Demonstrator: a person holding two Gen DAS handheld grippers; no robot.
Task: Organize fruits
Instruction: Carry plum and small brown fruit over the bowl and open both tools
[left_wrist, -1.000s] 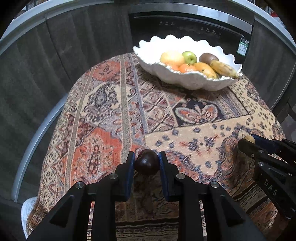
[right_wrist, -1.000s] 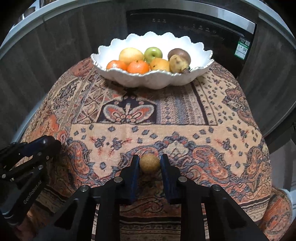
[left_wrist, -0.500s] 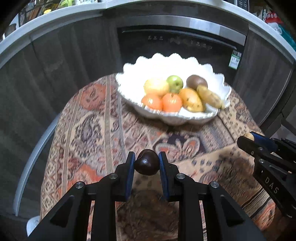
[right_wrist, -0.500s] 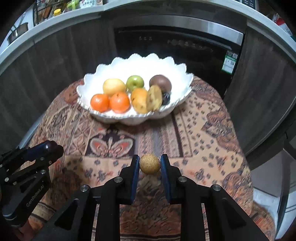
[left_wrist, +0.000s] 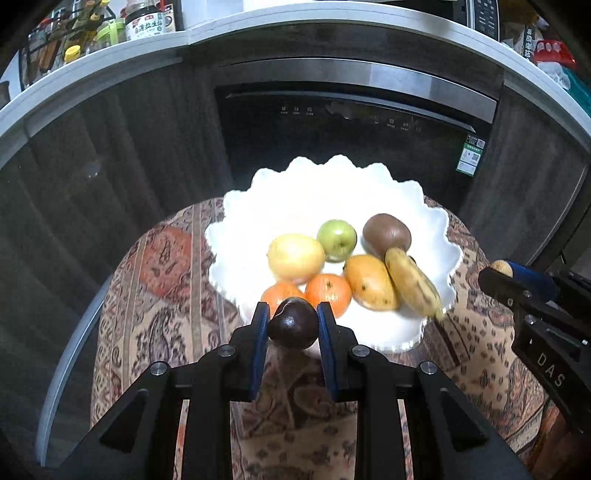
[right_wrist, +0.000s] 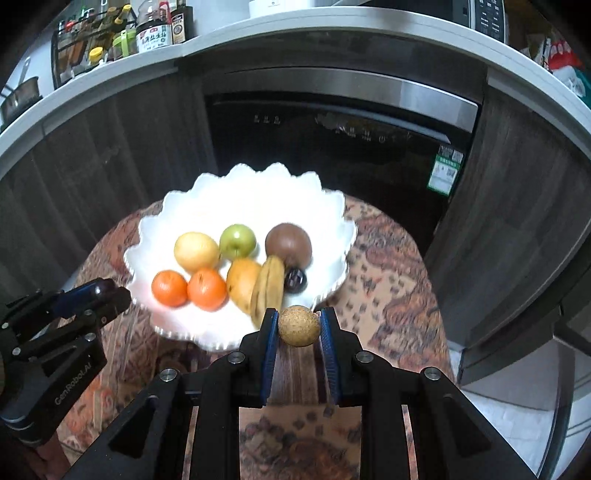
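Note:
My left gripper (left_wrist: 292, 321) is shut on a dark purple-brown round fruit (left_wrist: 293, 325), held just above the near rim of the white scalloped bowl (left_wrist: 236, 258). A small tan speckled fruit (right_wrist: 299, 325) sits pinched in my right gripper (right_wrist: 298, 325), also at the bowl's (right_wrist: 332, 236) near rim. In the bowl lie a yellow fruit (left_wrist: 295, 257), a green apple (left_wrist: 337, 240), a brown kiwi-like fruit (left_wrist: 386, 235), two oranges (left_wrist: 328, 291), a mango (left_wrist: 371, 282) and a banana (left_wrist: 412, 282). The right wrist view also shows a small dark fruit (right_wrist: 295, 280) behind the banana.
The bowl stands on a round table under a patterned orange and beige cloth (left_wrist: 155, 295). Behind it is a dark built-in appliance (left_wrist: 347, 136) under a white counter (left_wrist: 110, 70) with bottles. The right gripper (left_wrist: 509, 275) shows at the left wrist view's right edge.
Both grippers rose and moved forward toward the bowl, each still holding its fruit. The bowl now lies right in front of the fingertips and the counter has come into view.

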